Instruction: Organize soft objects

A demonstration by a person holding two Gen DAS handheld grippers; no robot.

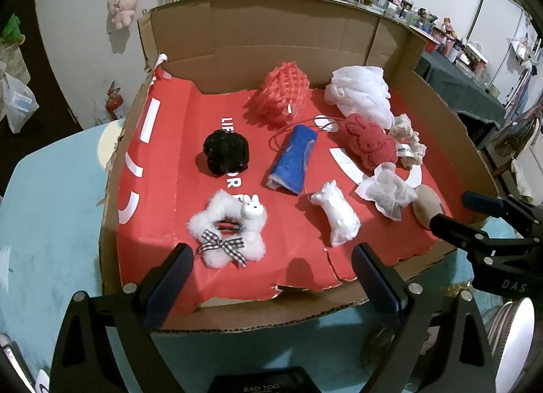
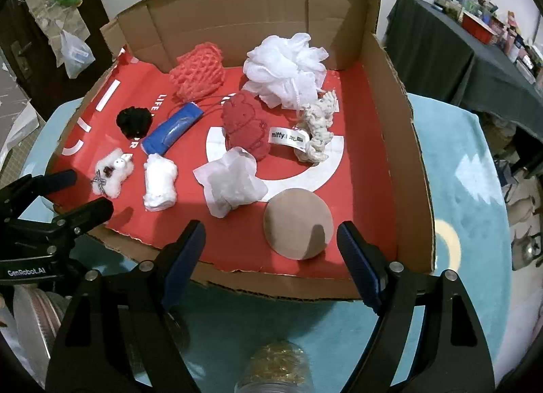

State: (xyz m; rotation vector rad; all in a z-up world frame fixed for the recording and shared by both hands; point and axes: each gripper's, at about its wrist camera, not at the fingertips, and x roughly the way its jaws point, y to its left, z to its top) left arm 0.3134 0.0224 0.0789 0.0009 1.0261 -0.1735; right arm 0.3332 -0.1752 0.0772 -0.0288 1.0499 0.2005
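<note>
An open cardboard box point(image 1: 258, 33) point(image 2: 387, 142) with a red floor holds several soft things: a fluffy white ring with a checked bow point(image 1: 227, 228) point(image 2: 113, 172), a black pom point(image 1: 225, 152), a blue roll point(image 1: 293, 158), a white cotton wad point(image 1: 336, 213) point(image 2: 159, 182), a red knitted piece point(image 2: 244, 125), a crumpled white cloth point(image 2: 232, 182) and a tan round puff point(image 2: 298, 223). My left gripper point(image 1: 273, 265) stands open over the box's front edge, just short of the white ring. My right gripper point(image 2: 271, 243) is open too, with the tan puff ahead between its fingers, untouched.
At the back of the box lie an orange net pouch point(image 1: 281, 94), a white mesh bath puff point(image 2: 288, 67) and a cream rope knot point(image 2: 319, 128). The box sits on a light blue rug point(image 2: 458, 162). A dark-covered table point(image 2: 437, 53) with clutter stands at the right.
</note>
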